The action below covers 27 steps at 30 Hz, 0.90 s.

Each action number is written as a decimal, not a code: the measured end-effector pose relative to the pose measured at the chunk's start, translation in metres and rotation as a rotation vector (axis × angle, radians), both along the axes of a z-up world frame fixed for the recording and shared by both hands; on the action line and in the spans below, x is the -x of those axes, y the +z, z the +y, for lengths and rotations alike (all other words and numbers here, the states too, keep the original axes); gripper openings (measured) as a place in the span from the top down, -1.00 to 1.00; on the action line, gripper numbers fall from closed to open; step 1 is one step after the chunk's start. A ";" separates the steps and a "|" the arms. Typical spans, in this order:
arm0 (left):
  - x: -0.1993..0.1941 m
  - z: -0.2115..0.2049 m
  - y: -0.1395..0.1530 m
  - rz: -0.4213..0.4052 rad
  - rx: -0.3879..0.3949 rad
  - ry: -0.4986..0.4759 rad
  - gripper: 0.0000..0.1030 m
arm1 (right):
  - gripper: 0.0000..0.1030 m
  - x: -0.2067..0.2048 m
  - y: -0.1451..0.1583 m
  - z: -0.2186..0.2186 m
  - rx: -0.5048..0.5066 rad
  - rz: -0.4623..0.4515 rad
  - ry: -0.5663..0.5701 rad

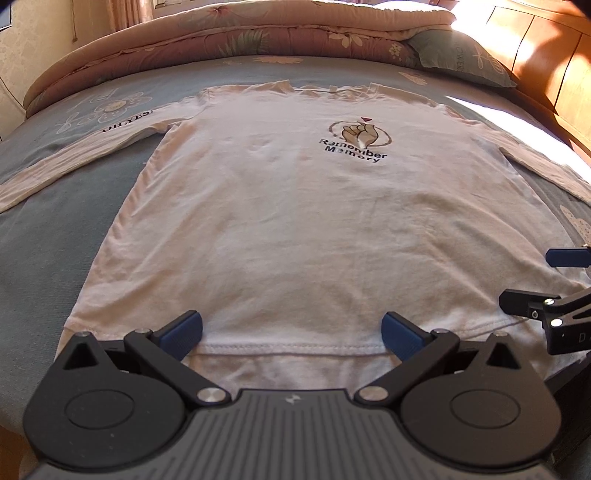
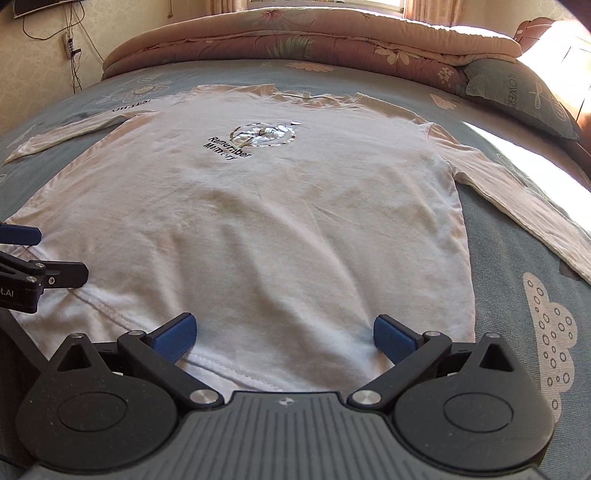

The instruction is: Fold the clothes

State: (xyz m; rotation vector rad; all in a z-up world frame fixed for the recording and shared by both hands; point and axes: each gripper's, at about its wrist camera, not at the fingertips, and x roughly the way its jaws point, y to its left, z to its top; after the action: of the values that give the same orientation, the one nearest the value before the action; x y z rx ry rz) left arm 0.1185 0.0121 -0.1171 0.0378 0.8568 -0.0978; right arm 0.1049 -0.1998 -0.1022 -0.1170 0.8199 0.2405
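Note:
A white long-sleeved shirt (image 1: pixel 295 221) (image 2: pixel 258 221) with a "Remember Memory" print (image 1: pixel 356 142) (image 2: pixel 251 142) lies flat and face up on the bed, collar far, both sleeves spread out sideways. My left gripper (image 1: pixel 293 334) stands open just over the shirt's near hem, left of centre. My right gripper (image 2: pixel 284 334) is open over the hem further right. Nothing sits between either pair of blue pads. Each gripper shows at the edge of the other's view: the right gripper (image 1: pixel 546 280), the left gripper (image 2: pixel 40 254).
The bed has a blue-grey sheet (image 1: pixel 44 258) (image 2: pixel 517 258) with flower prints. A folded pink quilt (image 1: pixel 240 33) (image 2: pixel 314 37) and a teal pillow (image 1: pixel 461 55) (image 2: pixel 524 96) lie at the far end. A wooden headboard (image 1: pixel 554 66) stands right; bright sunlight falls there.

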 end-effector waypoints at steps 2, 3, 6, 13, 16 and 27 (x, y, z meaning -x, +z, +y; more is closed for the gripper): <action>0.001 0.000 0.002 0.003 -0.004 0.009 -0.99 | -1.00 0.000 -0.001 0.000 -0.003 -0.011 -0.014; 0.002 0.000 0.003 0.007 -0.007 0.010 -0.99 | -1.00 0.000 -0.001 0.000 -0.005 -0.017 -0.019; 0.003 -0.001 0.007 0.040 0.000 0.004 -0.99 | -1.00 0.001 -0.002 0.000 -0.008 -0.027 -0.025; -0.001 -0.005 0.015 0.143 0.039 -0.001 -0.99 | -1.00 -0.001 -0.002 0.001 -0.006 -0.029 -0.032; -0.005 -0.008 0.015 0.181 0.021 0.012 -0.99 | -1.00 -0.002 -0.001 0.001 -0.004 -0.024 -0.031; -0.011 -0.007 0.017 0.223 0.114 0.005 -0.99 | -1.00 -0.002 0.001 0.001 0.006 -0.003 -0.015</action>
State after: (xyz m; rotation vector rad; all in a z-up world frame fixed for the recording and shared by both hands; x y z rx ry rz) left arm 0.1296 0.0052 -0.1004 -0.0836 1.0730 -0.1480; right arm 0.1071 -0.1989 -0.1015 -0.1168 0.8183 0.2233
